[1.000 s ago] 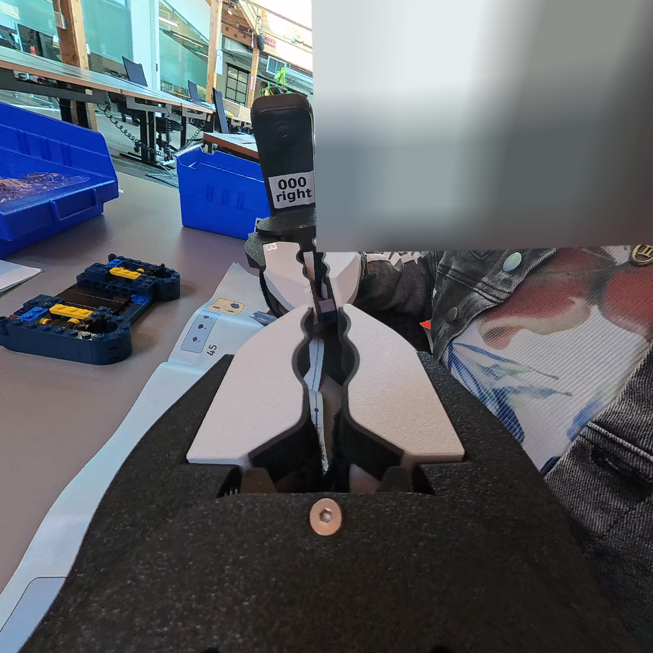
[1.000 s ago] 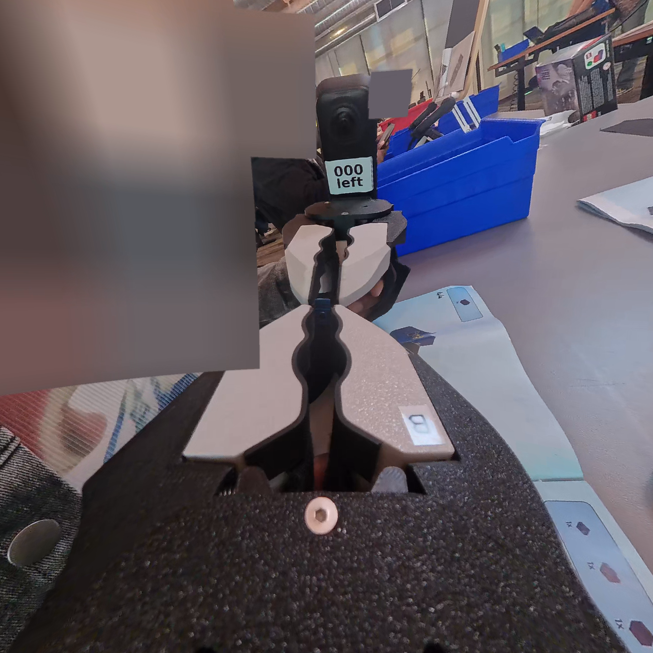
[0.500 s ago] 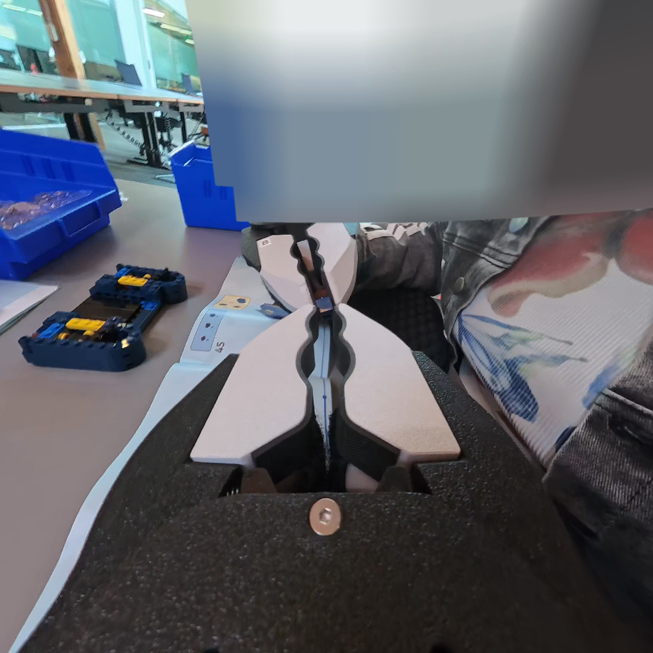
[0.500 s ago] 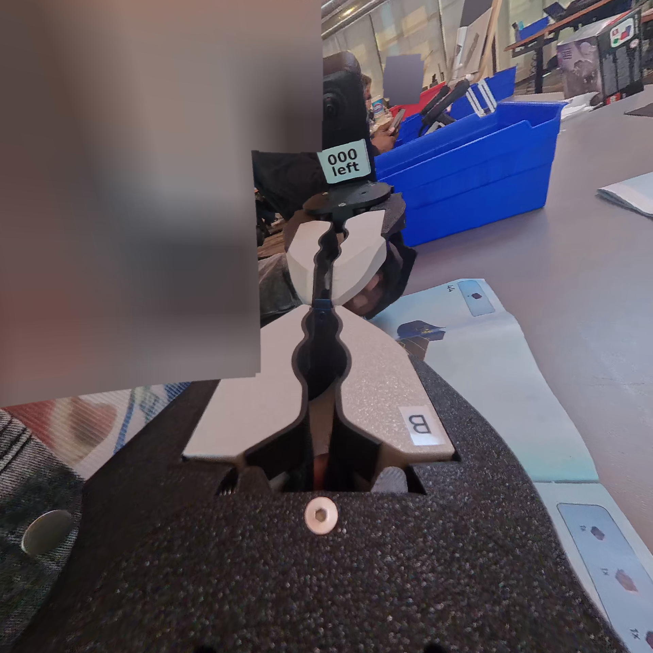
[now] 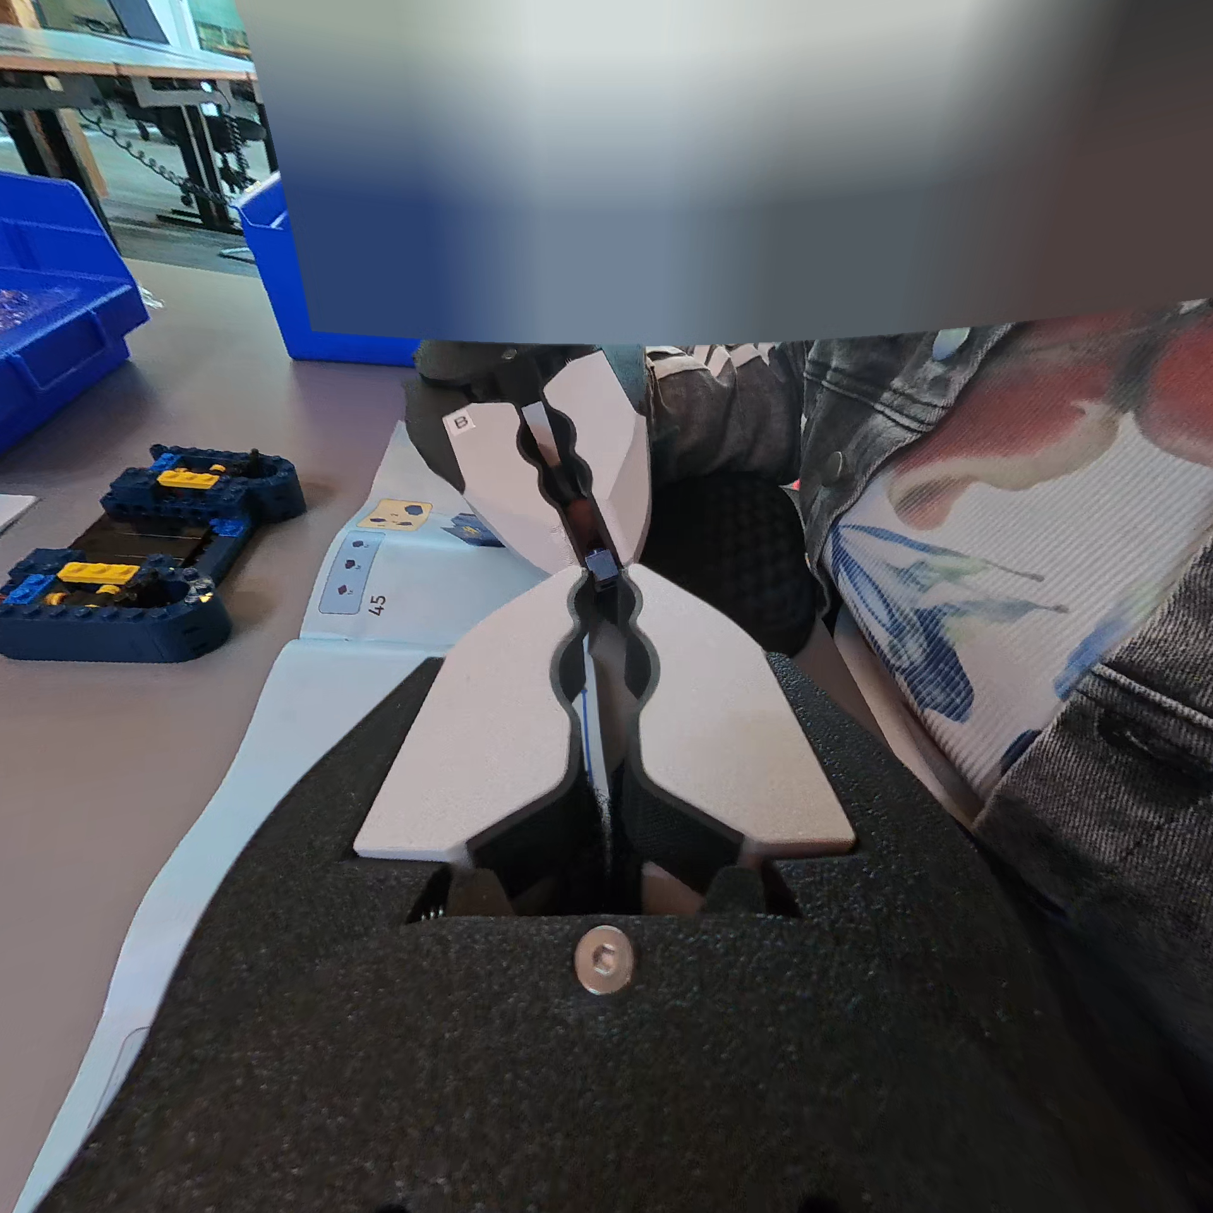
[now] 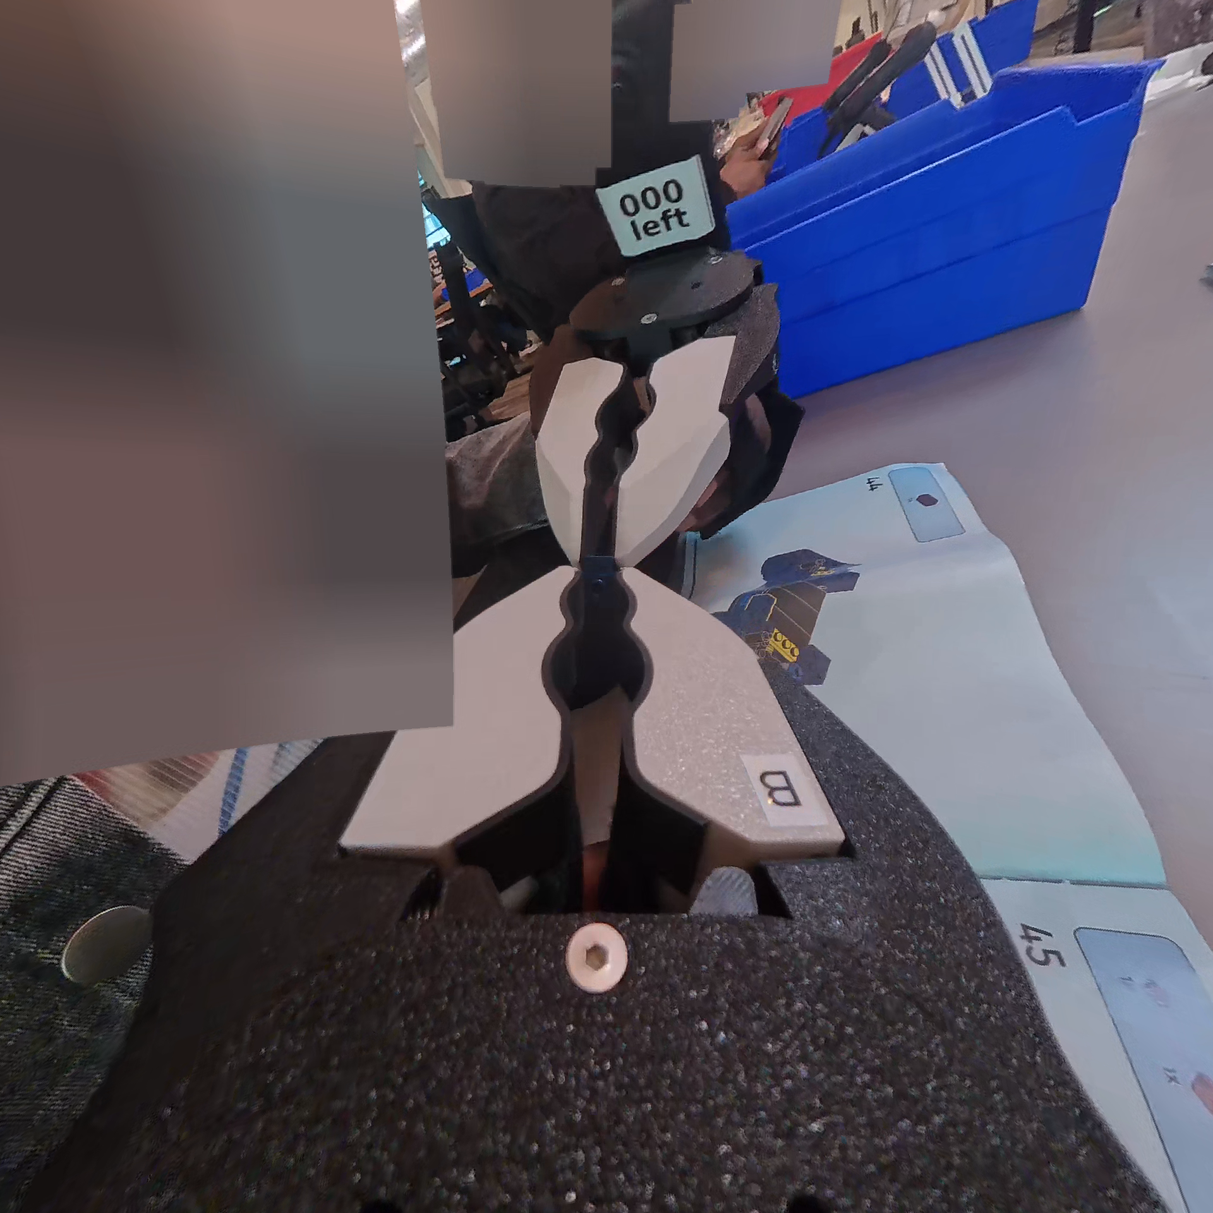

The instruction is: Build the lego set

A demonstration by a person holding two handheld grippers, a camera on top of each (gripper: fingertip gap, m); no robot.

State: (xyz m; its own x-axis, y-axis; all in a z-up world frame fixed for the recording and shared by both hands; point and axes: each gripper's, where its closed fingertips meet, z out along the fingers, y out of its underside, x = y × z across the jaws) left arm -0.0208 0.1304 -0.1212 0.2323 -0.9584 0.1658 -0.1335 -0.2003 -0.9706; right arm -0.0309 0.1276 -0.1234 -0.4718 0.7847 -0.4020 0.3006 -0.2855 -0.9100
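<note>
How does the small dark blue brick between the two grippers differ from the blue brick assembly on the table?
The small dark blue brick is a single tiny piece, raised off the table where the fingertips of the left gripper and right gripper meet. The brick assembly is far larger, built of many pieces, and lies flat on the table, untouched. The small brick is one colour; the assembly also shows yellow and black parts. Both are dark blue toy bricks.

The brick build [image 5: 131,564] sits on the tabletop [image 5: 197,407] at nine o'clock of the booklet [image 5: 420,591]; bins [image 5: 59,315] lie behind at eleven
</note>
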